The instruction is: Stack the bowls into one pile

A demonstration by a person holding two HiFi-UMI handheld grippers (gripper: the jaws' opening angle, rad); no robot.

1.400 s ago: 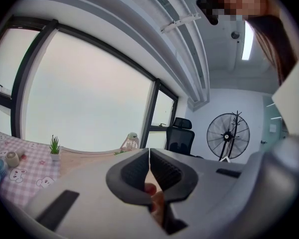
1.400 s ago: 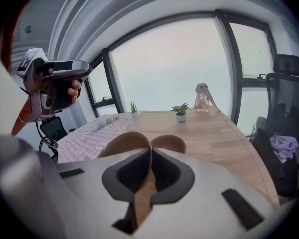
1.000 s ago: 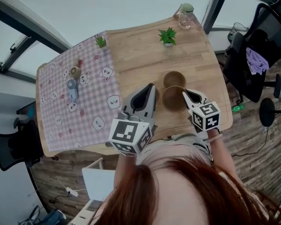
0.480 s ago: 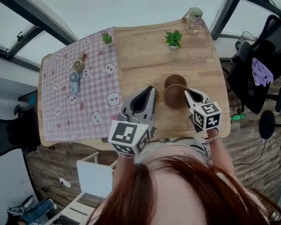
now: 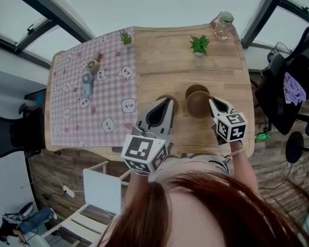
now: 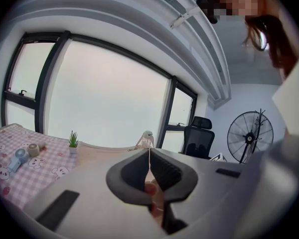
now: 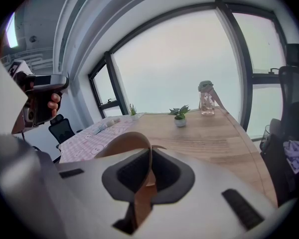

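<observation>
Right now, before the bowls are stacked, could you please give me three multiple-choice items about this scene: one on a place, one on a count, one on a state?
1. Where on the table does the jar stand?
A. near left corner
B. far right corner
C. middle

2. How many plants stand on the table?
A. one
B. two
C. four

3. In what state is the right gripper?
A. open and empty
B. shut on nothing
C. shut on the rim of a bowl

Answers:
1 B: the head view shows the jar at the far right corner, on bare wood.
2 B: one plant stands near the jar, the other at the far edge of the cloth.
3 C: the right gripper view shows the bowl's wall pinched between the jaws.
</observation>
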